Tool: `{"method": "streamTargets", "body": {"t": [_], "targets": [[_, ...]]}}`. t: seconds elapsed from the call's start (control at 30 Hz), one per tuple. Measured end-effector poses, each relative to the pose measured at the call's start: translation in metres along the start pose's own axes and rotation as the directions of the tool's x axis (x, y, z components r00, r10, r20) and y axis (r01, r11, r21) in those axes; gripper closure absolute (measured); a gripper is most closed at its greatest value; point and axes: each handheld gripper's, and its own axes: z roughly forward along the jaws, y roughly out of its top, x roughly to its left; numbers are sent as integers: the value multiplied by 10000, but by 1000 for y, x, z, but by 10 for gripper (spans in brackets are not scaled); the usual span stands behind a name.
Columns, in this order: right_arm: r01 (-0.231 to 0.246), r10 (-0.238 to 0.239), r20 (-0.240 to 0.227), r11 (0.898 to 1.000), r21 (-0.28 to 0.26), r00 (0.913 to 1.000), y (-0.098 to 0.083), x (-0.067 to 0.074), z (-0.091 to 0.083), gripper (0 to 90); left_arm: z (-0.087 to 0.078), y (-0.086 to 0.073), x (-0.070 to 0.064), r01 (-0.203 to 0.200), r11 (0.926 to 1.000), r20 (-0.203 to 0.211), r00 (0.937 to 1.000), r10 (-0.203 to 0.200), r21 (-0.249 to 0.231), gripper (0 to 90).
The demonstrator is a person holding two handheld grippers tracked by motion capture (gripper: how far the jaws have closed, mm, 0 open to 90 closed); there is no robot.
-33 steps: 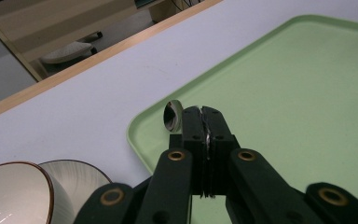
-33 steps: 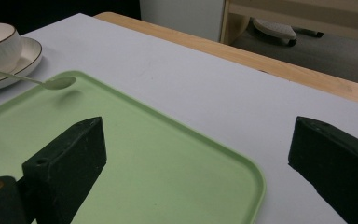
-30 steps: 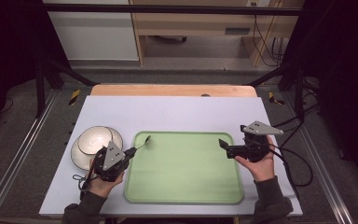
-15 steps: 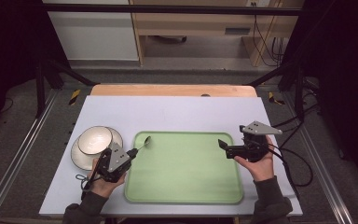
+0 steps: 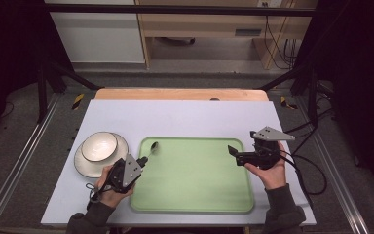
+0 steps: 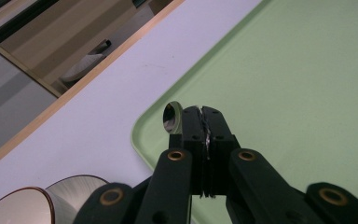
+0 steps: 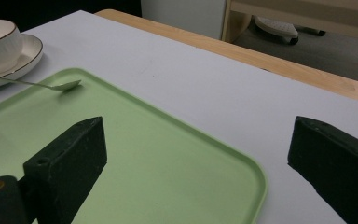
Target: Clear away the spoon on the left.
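Tray point(image 5: 195, 180) mid-table point(image 5: 185, 117); bowl point(image 5: 99, 145) on saucer point(image 5: 86, 165) left of tray; spoon point(image 5: 153, 146) over tray's far-left corner.

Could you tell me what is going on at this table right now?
A person holds a gripper in each hand at a white table. The left gripper is shut on a spoon by its handle, with the bowl end held over the near-left corner of the green tray. A bowl sits on a saucer to the left of the tray. The right gripper is open, holds nothing and hovers at the tray's right edge.
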Motion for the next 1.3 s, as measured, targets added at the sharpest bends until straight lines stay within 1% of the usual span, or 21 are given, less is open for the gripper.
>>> {"method": "streamTargets", "body": {"t": [0.1,0.23,0.3,0.43,0.5,0.6,0.7,0.73,0.77,0.87,0.9,0.93,0.97,1.03,1.13,1.17,1.3], "targets": [[-23,23,0,10000,31,10000,0,0,0,46,0,0,0,-16,10000,-24,10000,16,20,885],[-14,14,-1,10000,22,10000,0,0,0,47,1,0,-1,-32,9997,-139,9999,35,251,884],[9,-9,0,10000,-2,10000,0,0,0,47,1,0,-1,-84,9997,-180,9998,88,215,883],[17,-17,1,10000,-12,10000,0,0,0,48,2,1,-4,-324,9993,-207,9992,328,203,882],[31,-31,-10,10000,-19,10000,0,0,0,49,2,1,-5,-330,9993,-245,9991,334,170,882],[24,-24,-5,10000,-2,10000,0,0,0,49,3,1,-5,-401,9991,-137,9991,403,124,873],[35,-35,-13,10000,-16,10000,0,0,0,49,3,1,-7,-557,9983,-10,9984,558,149,851],[17,-17,0,10000,-16,10000,0,0,0,49,3,1,-8,-691,9974,-34,9976,692,205,851],[8,-8,-4,10000,-10,10000,0,0,0,49,4,2,-9,-744,9971,-100,9972,746,162,862],[41,-41,-24,10000,-22,10000,0,0,0,50,4,2,-10,-847,9963,-48,9964,848,177,865],[29,-29,-16,10000,-32,10000,0,0,-1,50,5,2,-12,-1027,9945,-12,9947,1027,217,862],[5,-5,-12,10000,-14,10000,0,0,-1,50,5,3,-12,-1099,9936,-2,9939,1099,250,861],[5,-5,-12,10000,-14,10000,0,0,-1,50,5,3,-12,-1099,9936,-2,9939,1099,250,861],[-3,3,-21,10000,-15,10000,0,0,-1,50,6,3,-14,-1233,9921,55,9924,1232,223,852],[4,-4,-19,10000,-21,10000,0,0,-1,50,7,3,-15,-1270,9916,104,9919,1268,226,845],[2,-2,-20,10000,-22,10000,0,0,-1,51,7,3,-16,-1358,9904,147,9907,1354,256,844],[-1,1,-25,10000,-15,10000,0,0,-1,51,8,4,-17,-1403,9898,194,9900,1399,249,831]]}}
